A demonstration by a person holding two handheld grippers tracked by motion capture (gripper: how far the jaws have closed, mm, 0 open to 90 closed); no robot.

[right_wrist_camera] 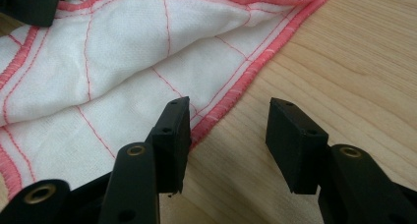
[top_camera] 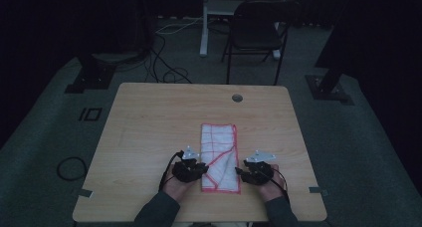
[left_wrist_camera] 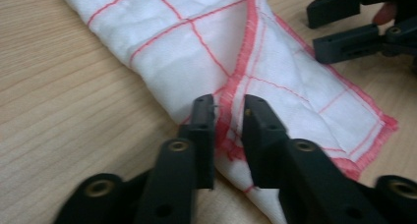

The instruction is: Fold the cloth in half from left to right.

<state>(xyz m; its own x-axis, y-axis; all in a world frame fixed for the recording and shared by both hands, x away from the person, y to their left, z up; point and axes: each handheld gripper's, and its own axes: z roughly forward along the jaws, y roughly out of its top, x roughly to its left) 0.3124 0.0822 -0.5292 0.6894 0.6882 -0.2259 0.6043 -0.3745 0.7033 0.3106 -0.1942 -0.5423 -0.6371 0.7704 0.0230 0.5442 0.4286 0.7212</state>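
Observation:
A white cloth (top_camera: 219, 155) with red grid lines and a red hem lies folded into a long strip on the wooden table (top_camera: 149, 132). My left gripper (top_camera: 191, 170) is at the strip's near left edge. In the left gripper view, that gripper (left_wrist_camera: 229, 111) is shut on a raised fold of the cloth (left_wrist_camera: 187, 52) along its red hem. My right gripper (top_camera: 256, 172) is at the strip's near right edge. It (right_wrist_camera: 228, 118) stands open astride the hem, with one jaw over the cloth (right_wrist_camera: 123, 62) and the other over bare wood.
A round cable hole (top_camera: 237, 97) sits near the table's far edge. Beyond the table stand a dark folding chair (top_camera: 256, 33) and a white desk leg (top_camera: 204, 23), with cables on the floor. The right gripper (left_wrist_camera: 354, 27) shows in the left gripper view's upper right.

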